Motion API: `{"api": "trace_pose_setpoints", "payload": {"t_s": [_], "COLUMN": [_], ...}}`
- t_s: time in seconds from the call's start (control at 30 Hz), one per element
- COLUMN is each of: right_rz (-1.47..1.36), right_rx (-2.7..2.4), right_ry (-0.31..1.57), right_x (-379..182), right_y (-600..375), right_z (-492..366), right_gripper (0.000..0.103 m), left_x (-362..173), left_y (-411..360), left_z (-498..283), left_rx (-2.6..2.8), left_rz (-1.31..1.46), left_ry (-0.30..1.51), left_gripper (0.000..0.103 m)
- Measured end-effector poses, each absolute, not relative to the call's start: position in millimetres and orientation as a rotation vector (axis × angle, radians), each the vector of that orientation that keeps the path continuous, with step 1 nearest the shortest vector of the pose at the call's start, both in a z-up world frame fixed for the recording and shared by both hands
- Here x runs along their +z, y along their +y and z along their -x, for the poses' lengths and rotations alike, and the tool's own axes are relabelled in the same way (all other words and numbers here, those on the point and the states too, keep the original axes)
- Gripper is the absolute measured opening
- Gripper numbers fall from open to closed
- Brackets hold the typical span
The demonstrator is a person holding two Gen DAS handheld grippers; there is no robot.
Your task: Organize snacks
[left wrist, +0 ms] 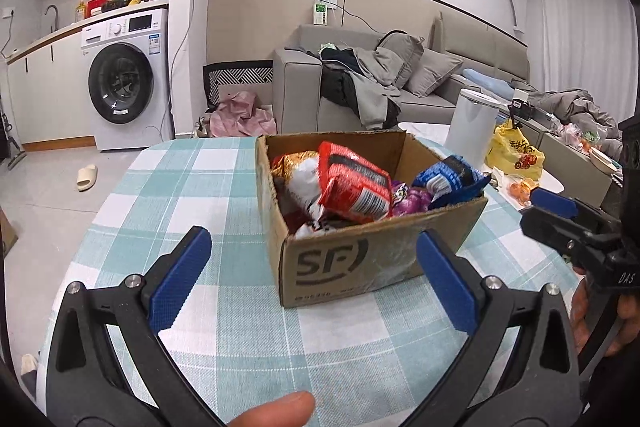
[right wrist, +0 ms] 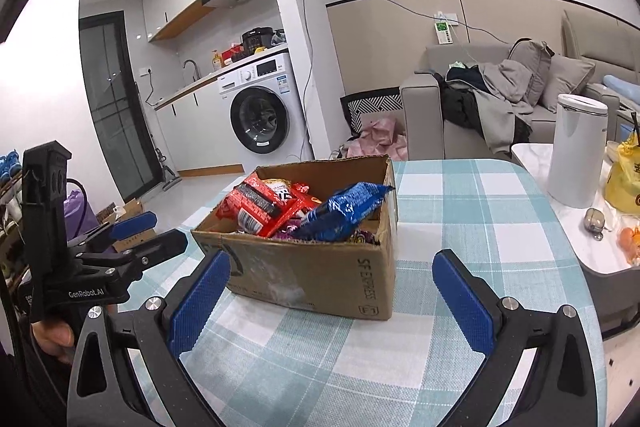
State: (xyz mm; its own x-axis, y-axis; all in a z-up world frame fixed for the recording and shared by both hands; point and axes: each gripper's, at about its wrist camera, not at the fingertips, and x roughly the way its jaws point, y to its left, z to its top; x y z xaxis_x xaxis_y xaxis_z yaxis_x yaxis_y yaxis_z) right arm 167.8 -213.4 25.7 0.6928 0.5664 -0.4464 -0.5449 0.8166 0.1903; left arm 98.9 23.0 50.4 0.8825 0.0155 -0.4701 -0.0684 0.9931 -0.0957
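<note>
Bright, even ceiling light, sharp centre, strong fisheye bending, perhaps slightly soft edges.

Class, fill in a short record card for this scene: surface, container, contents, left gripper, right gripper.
surface: table with a teal and white checked cloth
container: open cardboard box, standing on the cloth
contents: red snack packet, blue snack packet, purple packet, others partly hidden
left gripper: open, holding nothing, short of the box
right gripper: open, holding nothing, short of the box
</note>
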Motion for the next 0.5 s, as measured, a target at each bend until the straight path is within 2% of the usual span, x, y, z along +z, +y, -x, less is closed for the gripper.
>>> {"api": "trace_pose_setpoints", "payload": {"t_s": [0.5], "right_rz": [0.021], "right_rx": [0.608], "right_ry": [0.464], "right_x": [-1], "right_y": [-209], "right_z": [-158], "right_gripper": [0.103], "left_x": [14], "left_y": [28], "left_z": [-98], "left_rx": [0.064], "left_rz": [0.118], "left_ry": [0.476], "left_gripper": [0.102]}}
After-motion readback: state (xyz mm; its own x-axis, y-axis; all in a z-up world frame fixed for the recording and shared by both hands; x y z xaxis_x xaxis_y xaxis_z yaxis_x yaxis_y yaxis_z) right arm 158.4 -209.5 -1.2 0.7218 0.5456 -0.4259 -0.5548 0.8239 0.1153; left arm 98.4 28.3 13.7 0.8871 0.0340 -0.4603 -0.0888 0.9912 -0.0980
